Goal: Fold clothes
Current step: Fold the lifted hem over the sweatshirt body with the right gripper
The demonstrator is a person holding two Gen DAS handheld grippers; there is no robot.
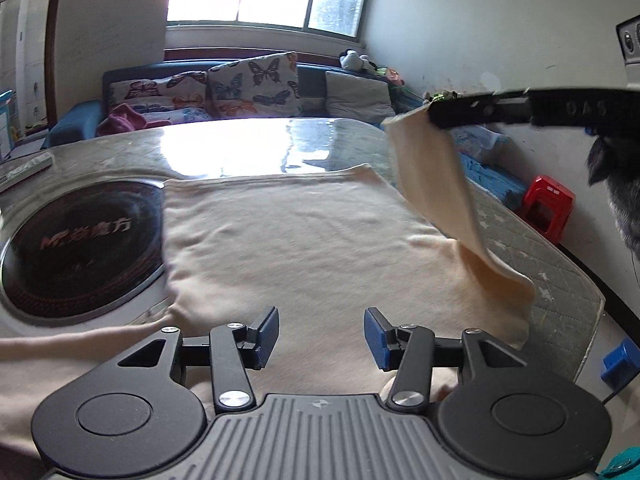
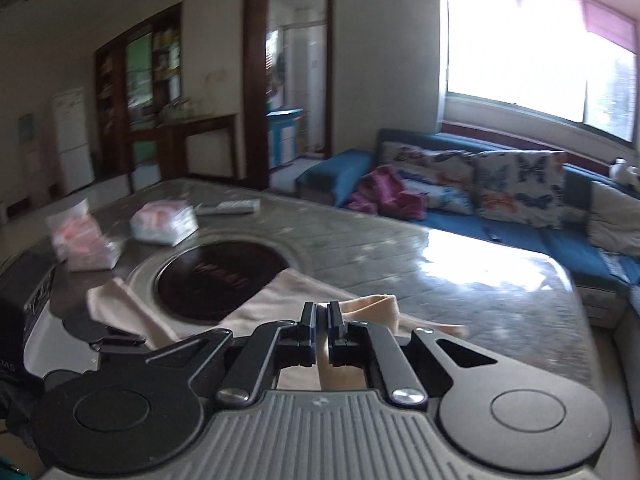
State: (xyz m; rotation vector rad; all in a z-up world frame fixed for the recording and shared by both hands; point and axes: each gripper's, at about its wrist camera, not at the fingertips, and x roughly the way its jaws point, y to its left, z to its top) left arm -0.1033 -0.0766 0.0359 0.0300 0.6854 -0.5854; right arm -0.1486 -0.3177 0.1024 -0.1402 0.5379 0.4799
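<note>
Cloth (image 1: 304, 248) hangs pinched in right gripper (image 2: 322, 312); left gripper (image 1: 321, 338) hovers, fingers spread apart.

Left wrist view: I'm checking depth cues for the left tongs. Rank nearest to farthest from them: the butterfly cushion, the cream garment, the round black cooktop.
1. Cream garment: spread on the table directly beneath and ahead of the open left tongs.
2. Round black cooktop: set into the table, ahead to the left.
3. Butterfly cushion: on the blue sofa beyond the table's far edge.
</note>
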